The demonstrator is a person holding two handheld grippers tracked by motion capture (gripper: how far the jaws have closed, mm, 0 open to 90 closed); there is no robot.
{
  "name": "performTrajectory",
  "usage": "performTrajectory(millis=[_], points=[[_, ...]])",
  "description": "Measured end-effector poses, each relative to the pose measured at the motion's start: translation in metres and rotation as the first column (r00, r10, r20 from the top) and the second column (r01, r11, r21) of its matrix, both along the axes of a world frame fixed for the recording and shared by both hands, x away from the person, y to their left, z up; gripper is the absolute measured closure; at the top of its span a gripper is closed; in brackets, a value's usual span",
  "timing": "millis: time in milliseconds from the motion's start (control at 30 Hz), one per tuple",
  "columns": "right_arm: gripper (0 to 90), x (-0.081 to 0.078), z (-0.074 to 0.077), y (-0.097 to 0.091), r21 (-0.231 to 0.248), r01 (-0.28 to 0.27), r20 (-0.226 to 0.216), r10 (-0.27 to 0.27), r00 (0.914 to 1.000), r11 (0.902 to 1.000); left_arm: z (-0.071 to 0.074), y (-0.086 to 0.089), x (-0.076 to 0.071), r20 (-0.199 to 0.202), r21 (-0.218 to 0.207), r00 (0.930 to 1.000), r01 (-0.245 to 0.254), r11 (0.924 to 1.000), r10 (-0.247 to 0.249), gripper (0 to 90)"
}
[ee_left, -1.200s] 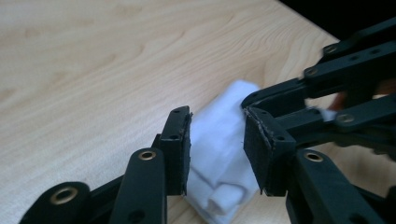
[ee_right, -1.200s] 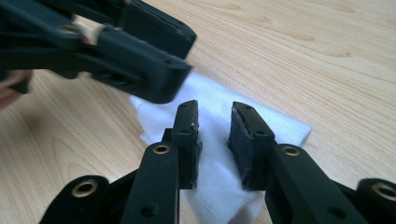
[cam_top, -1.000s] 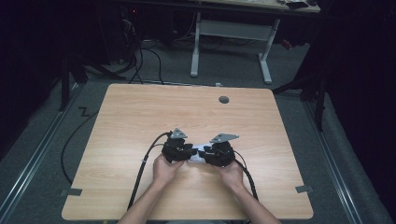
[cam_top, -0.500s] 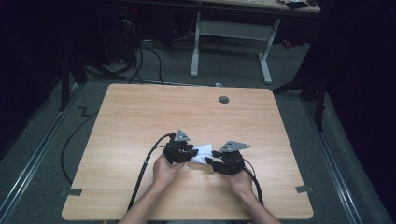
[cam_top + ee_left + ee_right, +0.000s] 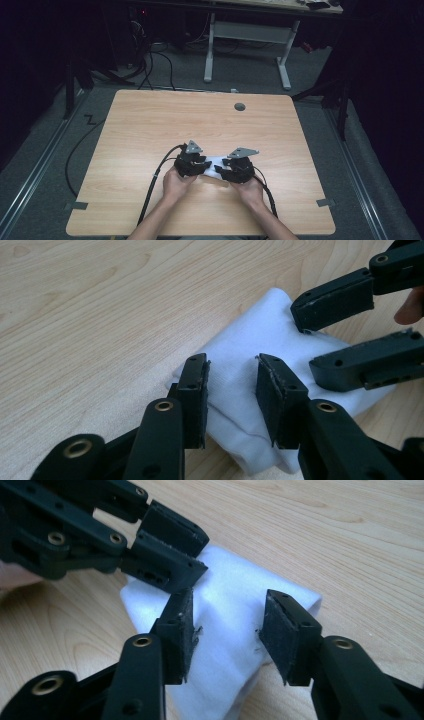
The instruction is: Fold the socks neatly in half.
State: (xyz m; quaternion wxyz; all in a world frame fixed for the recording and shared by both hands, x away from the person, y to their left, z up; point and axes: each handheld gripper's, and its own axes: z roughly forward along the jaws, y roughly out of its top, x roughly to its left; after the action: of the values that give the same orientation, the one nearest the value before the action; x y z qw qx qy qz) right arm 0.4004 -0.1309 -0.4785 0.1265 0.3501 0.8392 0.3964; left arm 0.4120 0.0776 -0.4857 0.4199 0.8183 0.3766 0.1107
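Both grippers meet over the near middle of the wooden table (image 5: 150, 130), your left gripper (image 5: 231, 390) and right gripper (image 5: 227, 630) facing each other from either side of a folded white cloth (image 5: 214, 165). Each has its jaws parted around a thickness of the cloth: in the left gripper view the pads stand apart with white fabric between them, and the right gripper view reads the same, so neither is clamped on it. The cloth lies flat on the tabletop, folded into a small thick pad, just beside your hands.

From here, I judge the main risk is closing on only the top layer, which would peel the fold open instead of lifting the whole pad. The two sets of jaws also sit very close together, so they could knock one another as you close or pull. Pulling unevenly would likely drag the cloth across the smooth wood.

No brand, label or writing can be read anywhere.
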Motion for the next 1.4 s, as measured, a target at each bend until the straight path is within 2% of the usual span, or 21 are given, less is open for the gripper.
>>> performTrajectory(millis=[200,300,400,567,600,700,833,933,967,1067,1100,1133,1200,1233,1267,1300,1400], points=[[53.6,-0.001,-0.005,0.002,-0.023,-0.013,0.028,0.014,0.9995,0.9997,-0.004,0.003,0.001,-0.005,-0.012,0.9999,-0.009,0.9999,0.009,64.8],[53.3,-0.002,-0.007,0.004,-0.029,-0.018,0.045,0.019,0.9988,0.9994,-0.007,0.006,0.003,-0.016,-0.046,0.9997,-0.021,0.9987,0.02,64.8],[52.3,-0.003,-0.006,0.002,-0.026,-0.023,0.045,0.024,0.9987,0.9994,-0.008,0.006,0.004,-0.019,-0.054,0.9995,-0.026,0.9982,0.025,64.8],[51.1,-0.006,-0.005,0.002,-0.025,-0.014,0.059,0.016,0.9981,0.9996,-0.01,0.004,0.008,-0.025,-0.072,0.998,-0.06,0.9956,0.059,65.2],[50.5,0.002,-0.008,0.003,-0.024,0.007,0.058,-0.006,0.9983,0.9997,-0.009,0.003,0.013,-0.03,-0.071,0.9957,-0.09,0.9934,0.088,65.5],[49.8,0.011,-0.009,0.005,-0.027,0.023,0.054,-0.022,0.9983,0.9994,-0.008,0.001,0.018,-0.022,-0.056,0.9931,-0.116,0.9917,0.115,66.0],[48.9,0.028,-0.015,0.008,-0.04,0.038,0.037,-0.037,0.9987,0.9985,-0.009,0.006,0.024,-0.037,-0.075,0.9868,-0.16,0.9842,0.158,66.1],[49.0,0.032,-0.017,0.008,-0.043,0.038,0.028,-0.037,0.9989,0.9984,-0.009,0.007,0.025,-0.044,-0.083,0.985,-0.17,0.982,0.167,66.0],[49.1,0.034,-0.018,0.008,-0.047,0.035,0.017,-0.034,0.9993,0.9983,-0.007,0.009,0.025,-0.057,-0.096,0.983,-0.18,0.979,0.175,65.7],[49.6,0.033,-0.013,0.006,-0.033,0.04,0.02,-0.039,0.999,0.9986,-0.003,0.011,0.023,-0.055,-0.107,0.9827,-0.182,0.9775,0.177,58.4],[49.7,0.031,-0.008,0.002,-0.01,0.048,0.031,-0.047,0.9984,0.9988,0.0,0.013,0.022,-0.047,-0.116,0.9823,-0.186,0.9757,0.181,58.4],[49.8,0.025,0.002,-0.007,0.04,0.058,0.059,-0.061,0.9964,0.9975,0.007,0.02,0.018,-0.026,-0.135,0.9812,-0.193,0.972,0.191,54.0],[49.9,0.021,0.006,-0.013,0.044,0.067,0.07,-0.07,0.9951,0.9968,0.009,0.025,0.015,-0.016,-0.14,0.9806,-0.195,0.9706,0.195,52.1],[49.9,0.017,0.008,-0.027,0.051,0.096,0.057,-0.099,0.9935,0.9941,0.012,0.03,0.011,-0.006,-0.143,0.98,-0.198,0.9698,0.199,48.5],[49.9,0.017,0.008,-0.027,0.051,0.096,0.057,-0.099,0.9935,0.9941,0.014,0.036,0.007,0.003,-0.151,0.979,-0.201,0.9678,0.204,48.5],[49.9,0.015,0.008,-0.035,0.059,0.112,0.043,-0.115,0.9925,0.9919,0.015,0.043,0.002,0.014,-0.154,0.9773,-0.207,0.9662,0.211,47.1],[50.1,0.008,0.0,-0.059,0.038,0.163,0.036,-0.164,0.9858,0.986,0.011,0.063,-0.01,0.028,-0.132,0.9711,-0.231,0.9638,0.237,44.2]])
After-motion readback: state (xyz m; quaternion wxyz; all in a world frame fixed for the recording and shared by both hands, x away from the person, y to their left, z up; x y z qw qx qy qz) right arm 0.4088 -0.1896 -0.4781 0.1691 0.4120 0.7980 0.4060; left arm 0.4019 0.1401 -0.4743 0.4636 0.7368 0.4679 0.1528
